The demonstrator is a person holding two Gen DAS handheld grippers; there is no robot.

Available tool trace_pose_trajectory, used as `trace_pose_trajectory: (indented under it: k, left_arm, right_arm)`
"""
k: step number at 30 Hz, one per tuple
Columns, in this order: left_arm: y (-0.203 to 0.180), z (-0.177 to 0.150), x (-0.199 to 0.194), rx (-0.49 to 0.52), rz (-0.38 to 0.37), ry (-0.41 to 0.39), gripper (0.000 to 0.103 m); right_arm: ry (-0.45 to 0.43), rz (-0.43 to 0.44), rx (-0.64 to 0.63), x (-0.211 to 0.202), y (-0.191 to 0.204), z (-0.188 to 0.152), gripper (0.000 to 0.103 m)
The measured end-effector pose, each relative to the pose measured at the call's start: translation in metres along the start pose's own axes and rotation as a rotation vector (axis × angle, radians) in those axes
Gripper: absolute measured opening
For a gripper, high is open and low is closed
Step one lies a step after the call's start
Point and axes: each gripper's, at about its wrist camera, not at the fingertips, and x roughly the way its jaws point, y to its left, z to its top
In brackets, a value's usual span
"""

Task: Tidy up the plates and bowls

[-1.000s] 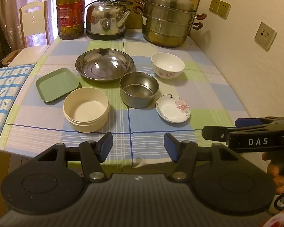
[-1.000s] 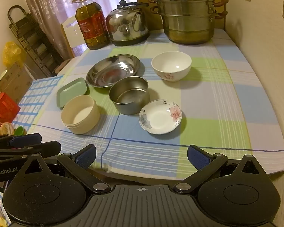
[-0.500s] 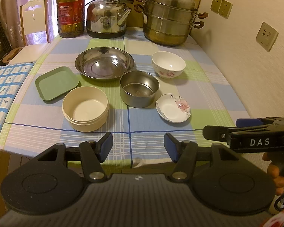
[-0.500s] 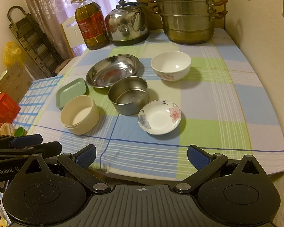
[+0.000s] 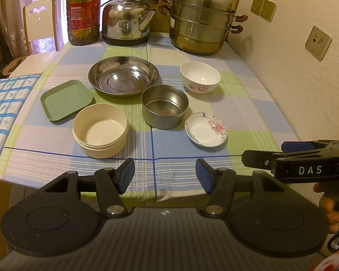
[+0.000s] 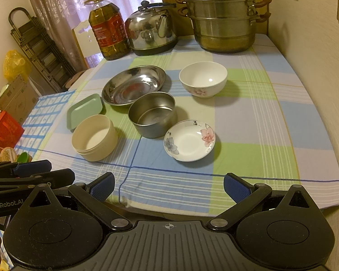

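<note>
On the checked tablecloth stand a green square plate [image 5: 66, 99], a wide steel dish [image 5: 123, 78], a cream round bowl [image 5: 100, 133], a steel bowl [image 5: 165, 105], a white flowered bowl [image 5: 200, 76] and a small flowered saucer [image 5: 205, 129]. They show again in the right wrist view: saucer [image 6: 189, 140], steel bowl [image 6: 152, 114], cream bowl [image 6: 93, 137]. My left gripper [image 5: 165, 175] is open and empty, over the table's near edge. My right gripper [image 6: 168, 186] is open wide and empty, also at the near edge, short of the saucer.
At the back stand an oil bottle [image 5: 83, 11], a steel kettle [image 5: 126, 21] and a stacked steamer pot [image 5: 203, 27]. The wall [image 5: 293, 79] runs close along the right side. A white chair [image 5: 39, 22] and a second blue-checked table [image 5: 2, 103] lie left.
Both views have edged slightly closer to the table and dishes. Neither gripper's jaws have changed; nothing on the table has moved.
</note>
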Motion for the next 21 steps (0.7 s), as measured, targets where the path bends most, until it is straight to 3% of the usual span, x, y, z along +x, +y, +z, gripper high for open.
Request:
trace_pose_trajectory:
  k: [21]
  left_arm:
    - [-0.0009,0.0008,0.0007,0.000,0.000,0.001,0.058]
  right_arm:
    - [0.000,0.002,0.001,-0.0025,-0.0067,0.0018,0.102]
